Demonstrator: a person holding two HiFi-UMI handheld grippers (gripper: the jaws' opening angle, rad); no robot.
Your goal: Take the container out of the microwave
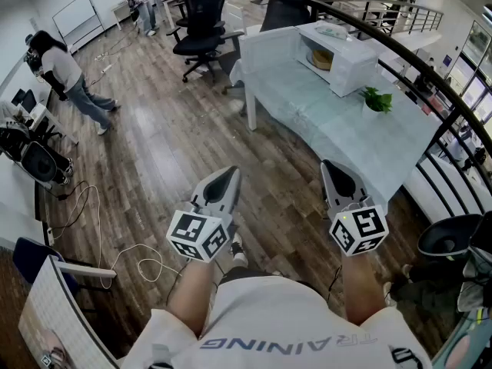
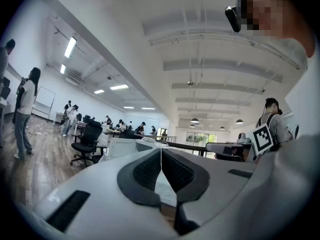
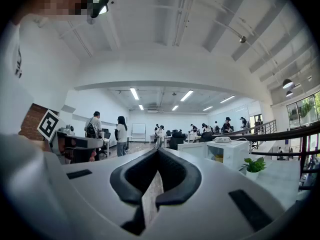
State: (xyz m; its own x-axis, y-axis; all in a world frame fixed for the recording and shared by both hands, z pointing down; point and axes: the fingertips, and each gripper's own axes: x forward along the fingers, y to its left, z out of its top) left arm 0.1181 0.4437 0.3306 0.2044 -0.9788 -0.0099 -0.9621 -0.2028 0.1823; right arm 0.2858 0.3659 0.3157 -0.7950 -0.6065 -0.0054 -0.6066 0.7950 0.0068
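Observation:
A white microwave (image 1: 344, 58) stands on a long table with a pale cloth (image 1: 323, 125), some way ahead of me. Its inside shows, with a yellowish container (image 1: 320, 58) in it. The right gripper view has the microwave (image 3: 224, 153) far off, with the container (image 3: 218, 158) as a small yellow patch. My left gripper (image 1: 227, 175) and right gripper (image 1: 331, 169) are held level above the wooden floor, well short of the table. Both have their jaws together with nothing between them, as seen for the left gripper (image 2: 161, 150) and the right gripper (image 3: 158, 150) in their own views.
A small potted plant (image 1: 377, 101) sits on the table next to the microwave. Black office chairs (image 1: 201, 23) stand beyond the table's far end. A curved black railing (image 1: 430, 74) runs along the right. A person (image 1: 71, 79) stands at the left, and a white cable (image 1: 115, 261) lies on the floor.

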